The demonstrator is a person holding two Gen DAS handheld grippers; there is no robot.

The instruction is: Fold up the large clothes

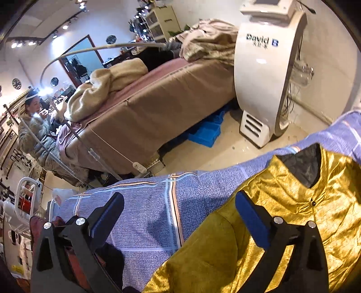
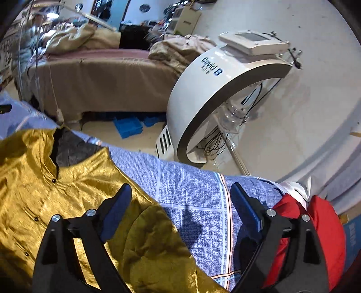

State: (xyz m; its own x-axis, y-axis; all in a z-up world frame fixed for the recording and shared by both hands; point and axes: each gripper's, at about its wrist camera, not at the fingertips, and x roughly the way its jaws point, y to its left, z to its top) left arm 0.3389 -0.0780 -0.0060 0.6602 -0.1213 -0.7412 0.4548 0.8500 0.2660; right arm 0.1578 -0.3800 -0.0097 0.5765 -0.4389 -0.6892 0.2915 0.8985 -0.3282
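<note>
Gold jacket spread flat for folding, both claws free of it

The gold jacket lies collar-up and buttoned on the blue plaid bedsheet, apparently so its sleeves can be folded in; the left gripper hangs above its shoulder edge, jaws wide apart and holding nothing; the right gripper hangs likewise over the opposite shoulder, jaws apart and empty; a red garment waits just beyond its outer finger; a white machine stands well past the bed.

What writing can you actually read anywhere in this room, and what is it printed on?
"David B": blue lettering on the white arched machine standing on the floor.
Small characters beneath that name: too small to read.
Label on the cream cabinet at the back: blurred, unreadable.
</note>
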